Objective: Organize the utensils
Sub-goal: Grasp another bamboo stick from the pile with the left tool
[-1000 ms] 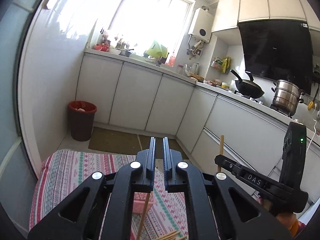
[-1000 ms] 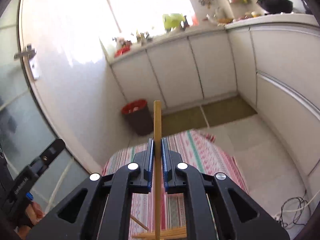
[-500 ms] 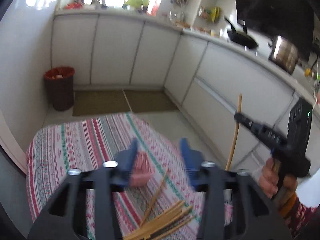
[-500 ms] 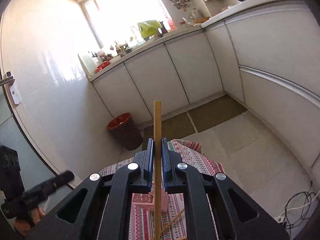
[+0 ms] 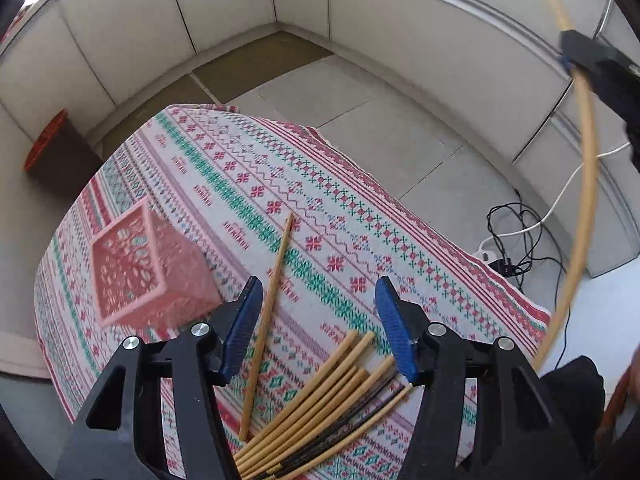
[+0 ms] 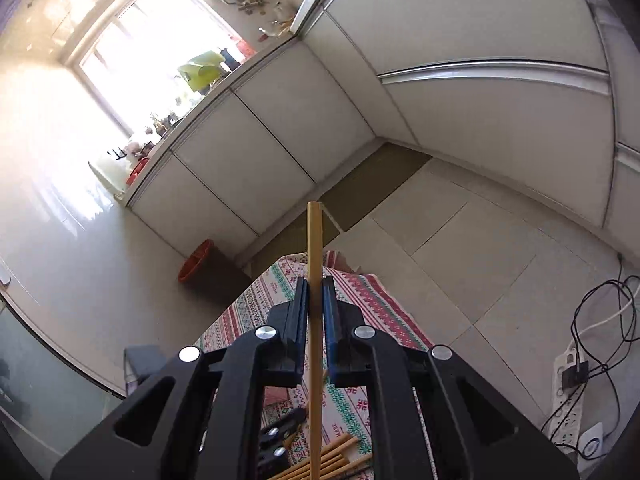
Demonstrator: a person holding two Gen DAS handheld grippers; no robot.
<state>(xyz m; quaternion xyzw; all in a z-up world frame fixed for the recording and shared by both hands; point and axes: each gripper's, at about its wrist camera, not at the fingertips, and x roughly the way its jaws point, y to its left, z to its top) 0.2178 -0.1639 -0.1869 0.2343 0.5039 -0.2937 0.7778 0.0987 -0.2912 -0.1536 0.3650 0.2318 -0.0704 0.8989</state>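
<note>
Left wrist view: the left gripper [image 5: 318, 322] hangs with fingers spread wide above a patterned tablecloth [image 5: 248, 184]. Near it lies a pile of chopsticks [image 5: 320, 408], one single chopstick [image 5: 267, 320] just left of the pile, and a pink basket [image 5: 140, 270] further left. Right wrist view: the right gripper [image 6: 315, 300] pinches one upright chopstick [image 6: 314, 252] between narrow fingers, above the table's far edge.
</note>
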